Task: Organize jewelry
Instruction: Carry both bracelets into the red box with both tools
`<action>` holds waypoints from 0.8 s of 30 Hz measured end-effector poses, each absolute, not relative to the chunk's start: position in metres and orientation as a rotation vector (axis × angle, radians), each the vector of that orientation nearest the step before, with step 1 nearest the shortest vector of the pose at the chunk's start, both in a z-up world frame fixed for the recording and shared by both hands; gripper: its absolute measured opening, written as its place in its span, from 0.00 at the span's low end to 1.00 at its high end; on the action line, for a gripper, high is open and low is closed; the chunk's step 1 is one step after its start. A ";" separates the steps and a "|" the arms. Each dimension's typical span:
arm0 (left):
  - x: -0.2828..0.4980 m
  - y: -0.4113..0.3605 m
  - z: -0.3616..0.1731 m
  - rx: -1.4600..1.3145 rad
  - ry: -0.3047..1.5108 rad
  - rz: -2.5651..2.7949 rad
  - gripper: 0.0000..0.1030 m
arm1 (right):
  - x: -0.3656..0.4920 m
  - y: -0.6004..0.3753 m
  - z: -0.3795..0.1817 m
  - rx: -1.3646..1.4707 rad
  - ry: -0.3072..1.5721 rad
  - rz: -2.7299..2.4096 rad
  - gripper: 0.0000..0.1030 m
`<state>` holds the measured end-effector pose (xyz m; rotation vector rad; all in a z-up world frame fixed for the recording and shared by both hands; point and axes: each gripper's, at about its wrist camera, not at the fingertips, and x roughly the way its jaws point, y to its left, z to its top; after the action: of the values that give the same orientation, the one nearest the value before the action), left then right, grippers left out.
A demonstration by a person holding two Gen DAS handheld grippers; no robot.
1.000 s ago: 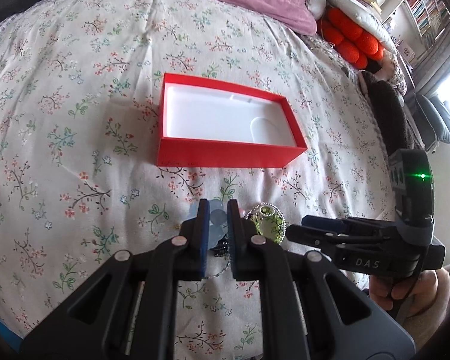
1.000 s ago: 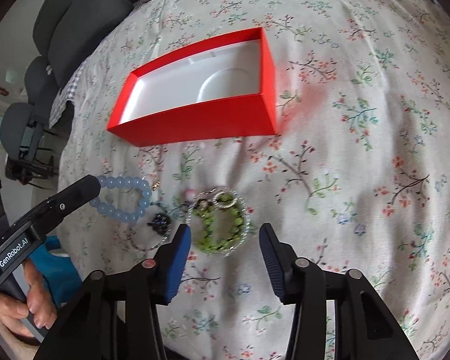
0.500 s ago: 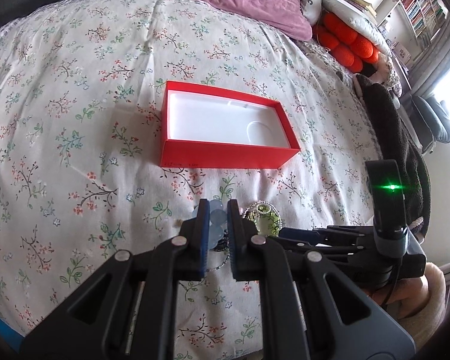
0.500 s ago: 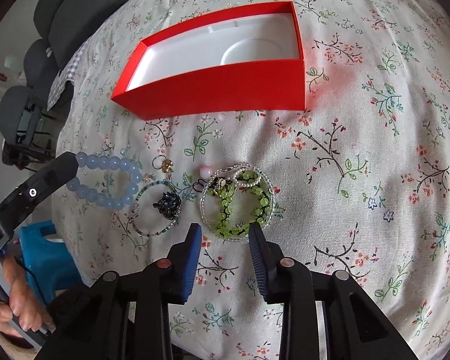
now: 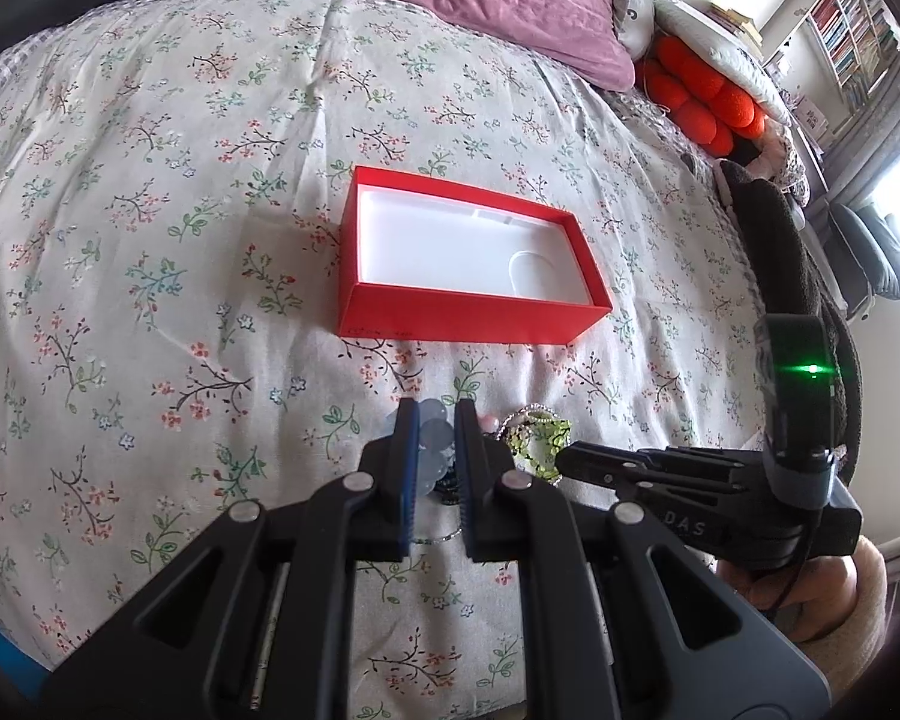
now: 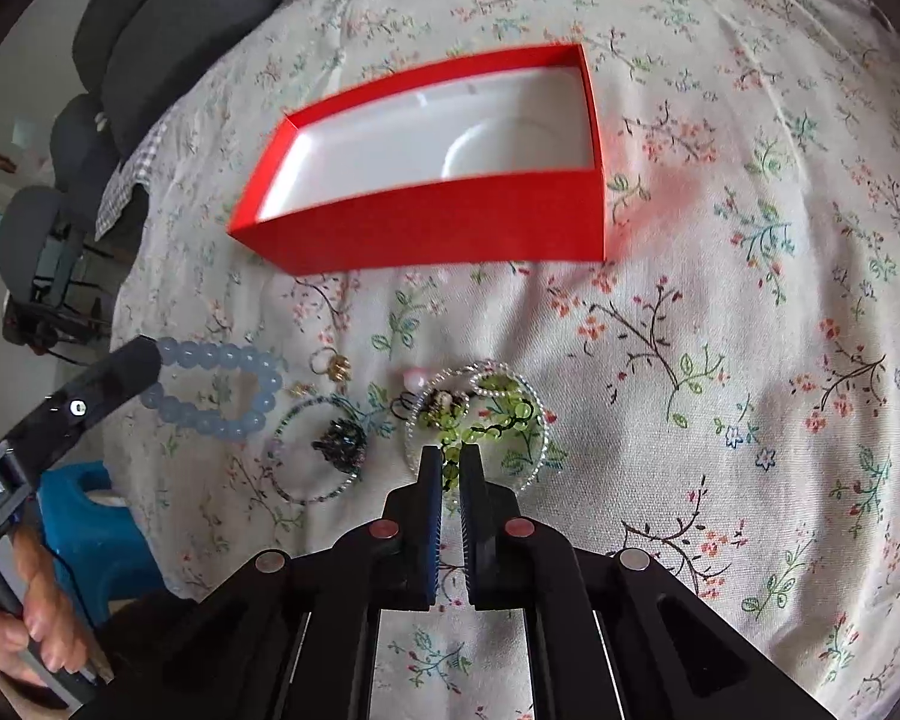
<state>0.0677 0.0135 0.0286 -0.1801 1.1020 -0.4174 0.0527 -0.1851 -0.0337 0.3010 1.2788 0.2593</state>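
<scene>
- One red box, open-topped with a white lining, stands on the floral bedspread; no jewelry lies inside it.
- Jewelry count, all lying on the bedspread in front of the box: one pale blue bead bracelet, one thin dark-beaded bangle with a dark cluster on it, one green bead bracelet lying within a clear-beaded ring, one small gold ring, one pink bead.
- Two tools in view.
- Left tool: narrow gap, closed on the blue bead bracelet (beads visible between the pads).
- Right tool: its jaws have just been closing and now pinch the near edge of the green bead bracelet.
- Legible writing: "DAS" on the right tool's body in the left wrist view; the lettering on the left tool's handle (right wrist view) is cut off and unreadable.
- One green indicator light is lit on the right tool.
- One hand grips the left tool's handle.
</scene>
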 end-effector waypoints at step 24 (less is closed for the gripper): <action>0.065 0.015 0.059 -0.215 1.024 -0.455 0.12 | 0.034 -0.203 0.066 0.358 0.995 0.315 0.05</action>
<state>0.0651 0.0153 0.0588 -0.2153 1.0238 -0.4553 0.0340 -0.2028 0.0660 0.3585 0.9949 0.3147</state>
